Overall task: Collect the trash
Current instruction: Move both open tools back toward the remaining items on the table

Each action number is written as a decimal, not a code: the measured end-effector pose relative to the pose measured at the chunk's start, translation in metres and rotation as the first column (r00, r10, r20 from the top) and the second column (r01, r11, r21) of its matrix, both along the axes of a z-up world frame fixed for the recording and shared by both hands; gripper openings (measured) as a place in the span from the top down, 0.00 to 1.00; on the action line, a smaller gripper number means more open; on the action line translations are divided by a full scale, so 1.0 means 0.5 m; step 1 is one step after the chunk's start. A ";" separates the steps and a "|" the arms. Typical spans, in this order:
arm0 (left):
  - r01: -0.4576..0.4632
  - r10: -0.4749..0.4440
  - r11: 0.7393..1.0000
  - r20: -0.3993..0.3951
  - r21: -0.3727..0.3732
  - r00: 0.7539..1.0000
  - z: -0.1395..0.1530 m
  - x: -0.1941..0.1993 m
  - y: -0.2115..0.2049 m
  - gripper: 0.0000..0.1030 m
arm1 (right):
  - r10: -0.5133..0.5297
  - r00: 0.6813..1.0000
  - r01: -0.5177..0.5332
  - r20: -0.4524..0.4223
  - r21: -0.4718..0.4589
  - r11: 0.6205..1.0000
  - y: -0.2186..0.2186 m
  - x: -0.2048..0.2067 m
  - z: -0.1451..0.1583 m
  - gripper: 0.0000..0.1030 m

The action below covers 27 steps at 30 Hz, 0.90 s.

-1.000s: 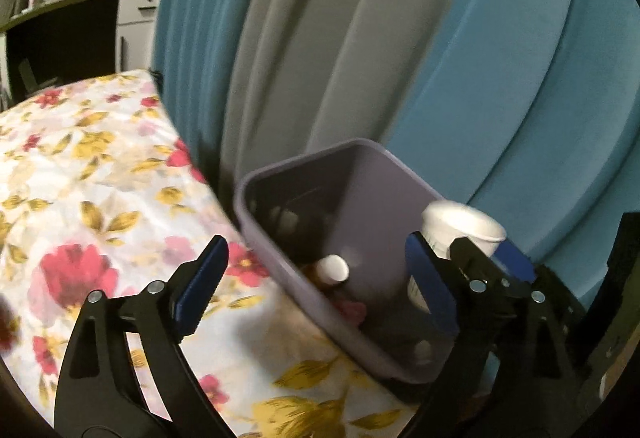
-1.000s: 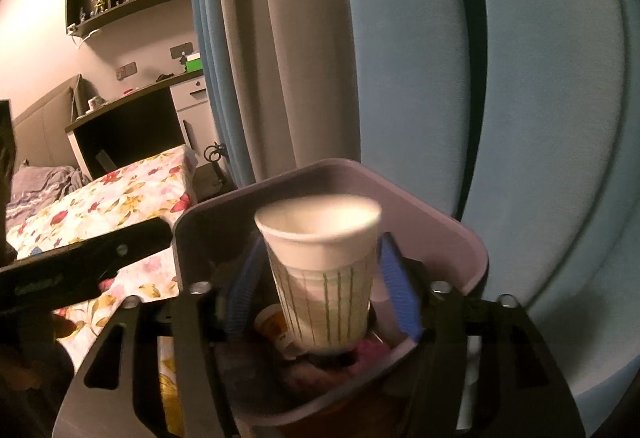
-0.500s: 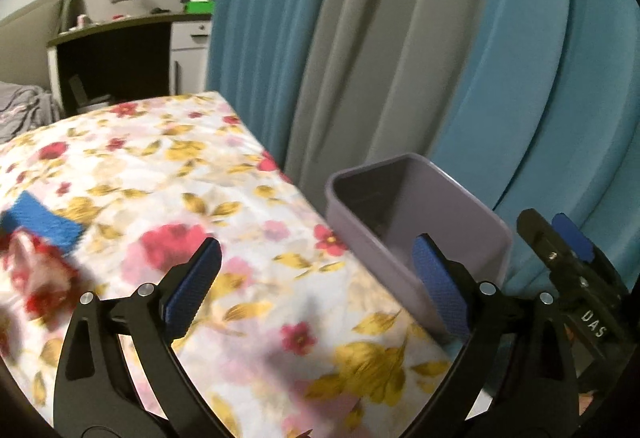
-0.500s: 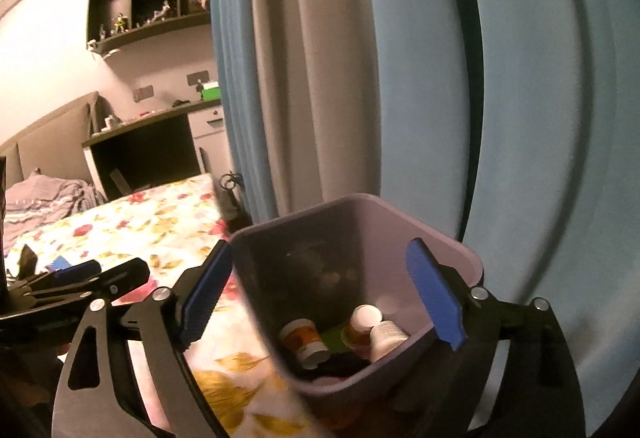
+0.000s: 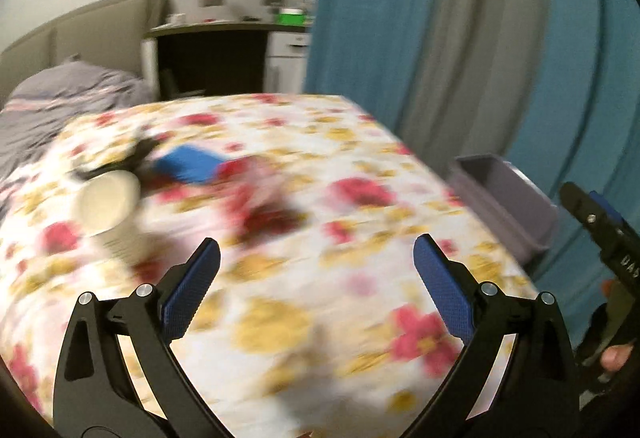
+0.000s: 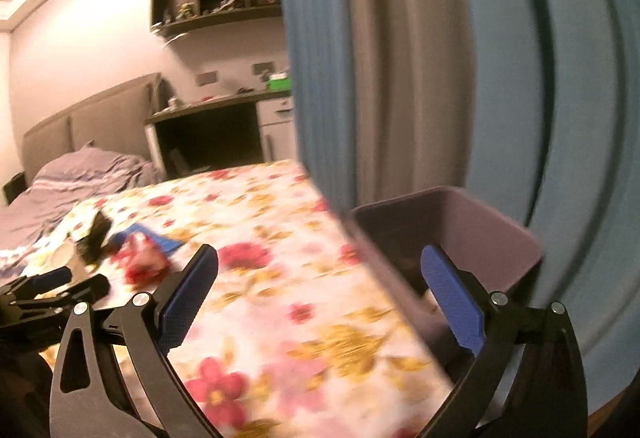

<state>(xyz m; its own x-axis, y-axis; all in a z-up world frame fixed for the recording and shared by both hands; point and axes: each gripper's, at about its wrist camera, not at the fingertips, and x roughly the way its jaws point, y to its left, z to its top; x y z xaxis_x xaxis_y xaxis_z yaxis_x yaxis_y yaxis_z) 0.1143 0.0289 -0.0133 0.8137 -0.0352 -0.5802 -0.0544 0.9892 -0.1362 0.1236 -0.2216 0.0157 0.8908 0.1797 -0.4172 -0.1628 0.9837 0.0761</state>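
Trash lies on the flowered bedsheet [image 5: 360, 166]: a white paper cup [image 5: 106, 204] on its side, a flat blue piece [image 5: 188, 166], a crumpled red and pink wrapper [image 5: 256, 190] and a dark item [image 5: 140, 154]. My left gripper [image 5: 316, 242] is open and empty, short of them. At the bed's right edge stands the purple bin [image 5: 504, 198]. My right gripper [image 6: 319, 252] has nothing between its opening jaws, and its right finger is over the bin [image 6: 460, 194]. The right wrist view also shows the wrapper [image 6: 140, 258], the blue piece [image 6: 160, 238] and the left gripper [image 6: 52, 286].
Blue and grey curtains [image 5: 460, 38] hang right behind the bin. A grey blanket [image 5: 60, 106] and padded headboard [image 6: 88, 118] lie at the bed's far left. A dark desk [image 6: 208, 134] with white drawers stands beyond the bed. Both pictures are blurred by motion.
The right gripper let the white cup go into the bin and opened wide. Both grippers swung left, away from the bin and over the bed; the trash on the sheet came into view.
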 end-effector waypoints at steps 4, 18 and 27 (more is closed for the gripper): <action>-0.120 0.120 0.993 -0.015 0.001 0.993 -0.014 -0.051 0.109 0.07 | 0.068 0.997 -0.068 -0.043 -0.004 0.998 0.078 -0.006 -0.013 0.05; -0.292 0.292 0.956 -0.026 0.010 0.956 -0.062 -0.107 0.300 0.07 | 0.214 0.963 -0.224 -0.165 -0.045 0.974 0.322 0.041 -0.075 0.09; -0.334 0.334 0.943 -0.030 0.017 0.942 -0.074 -0.087 0.340 0.07 | 0.258 0.944 -0.272 -0.206 -0.039 0.962 0.410 0.113 -0.100 0.12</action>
<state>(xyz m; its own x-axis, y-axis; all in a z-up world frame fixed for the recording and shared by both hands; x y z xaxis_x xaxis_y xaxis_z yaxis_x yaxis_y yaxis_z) 0.0705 0.1991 -0.0505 0.7586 0.2424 -0.6048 -0.3859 0.9150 -0.1173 0.1801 -0.0167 -0.0340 0.7135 0.3642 -0.5985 -0.4069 0.9109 0.0692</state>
